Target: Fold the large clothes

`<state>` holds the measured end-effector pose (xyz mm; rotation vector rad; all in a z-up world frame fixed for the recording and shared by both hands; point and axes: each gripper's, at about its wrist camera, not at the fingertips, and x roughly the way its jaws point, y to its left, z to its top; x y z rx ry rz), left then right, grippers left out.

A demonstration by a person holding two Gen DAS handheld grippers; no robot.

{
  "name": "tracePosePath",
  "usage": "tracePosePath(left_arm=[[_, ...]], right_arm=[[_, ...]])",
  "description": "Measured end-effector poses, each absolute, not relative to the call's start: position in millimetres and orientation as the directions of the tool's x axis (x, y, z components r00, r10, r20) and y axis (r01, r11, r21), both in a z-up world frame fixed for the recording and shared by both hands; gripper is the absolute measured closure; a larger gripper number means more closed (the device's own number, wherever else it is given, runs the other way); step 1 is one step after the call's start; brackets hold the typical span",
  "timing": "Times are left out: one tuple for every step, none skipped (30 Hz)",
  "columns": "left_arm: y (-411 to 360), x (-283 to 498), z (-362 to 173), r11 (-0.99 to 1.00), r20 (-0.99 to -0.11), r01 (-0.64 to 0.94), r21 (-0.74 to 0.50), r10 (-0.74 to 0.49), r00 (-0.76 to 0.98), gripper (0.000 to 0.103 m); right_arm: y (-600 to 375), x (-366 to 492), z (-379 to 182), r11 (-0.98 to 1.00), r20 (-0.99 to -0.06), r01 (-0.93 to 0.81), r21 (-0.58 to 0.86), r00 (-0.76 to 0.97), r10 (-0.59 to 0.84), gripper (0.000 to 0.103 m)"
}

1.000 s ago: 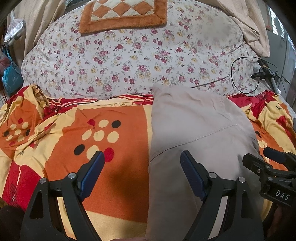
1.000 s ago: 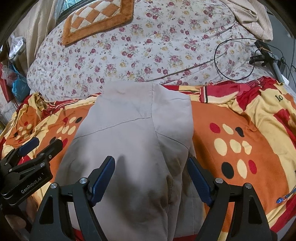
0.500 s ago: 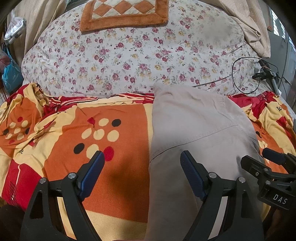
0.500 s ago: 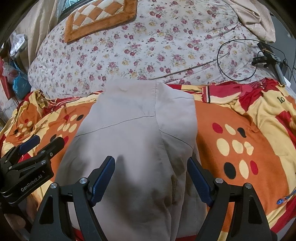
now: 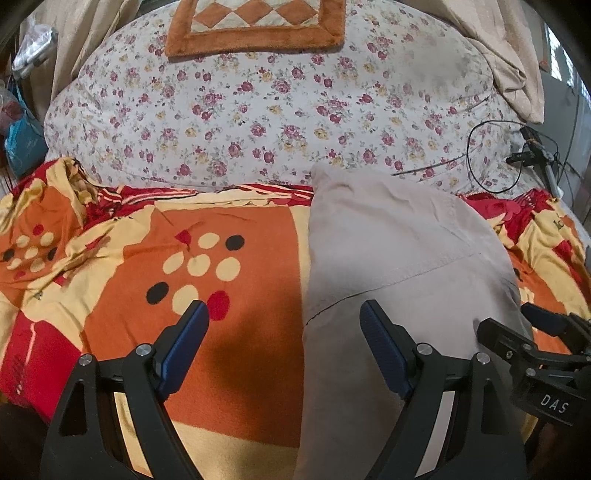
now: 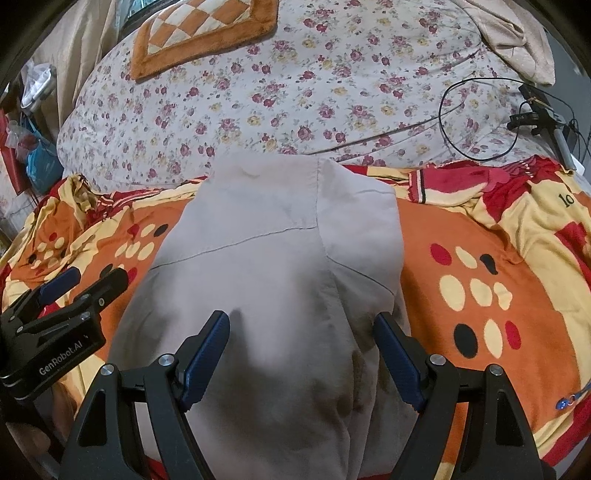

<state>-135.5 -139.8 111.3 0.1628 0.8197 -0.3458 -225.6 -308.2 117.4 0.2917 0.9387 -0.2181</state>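
A beige garment [image 5: 399, 266] lies folded in a long strip on an orange, red and yellow blanket [image 5: 229, 251]; it also shows in the right wrist view [image 6: 273, 280]. My left gripper [image 5: 284, 325] is open and empty, above the garment's left edge, one finger over the blanket, one over the cloth. My right gripper [image 6: 303, 332] is open and empty, above the garment's near part. Each gripper shows in the other's view: the right one [image 5: 535, 343] and the left one [image 6: 62, 306].
A flowered bedsheet [image 5: 258, 110] covers the bed beyond the blanket, with an orange checked cushion [image 5: 255, 22] at the far end. A black cable and a small stand [image 6: 532, 118] lie at the right. Beige cloth [image 5: 506, 55] hangs at the far right.
Both grippers have drawn back slightly from the garment. The garment has not moved.
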Motion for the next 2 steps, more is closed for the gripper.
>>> tracePosePath(left_arm=[[-138.1,-133.0,111.0,0.932,-0.741,0.363,0.003,-0.242,0.626,0.019],[-135.7,-129.2,111.1,0.931,-0.744,0.366,0.0,-0.244,0.622,0.019]], right_arm=[[-308.8,-225.5,117.1,0.939,-0.817,0.306,0.156,0.575,-0.052,0.021],[-310.5,-225.0,117.7,0.94,-0.814,0.3,0.162,0.579,-0.045,0.021]])
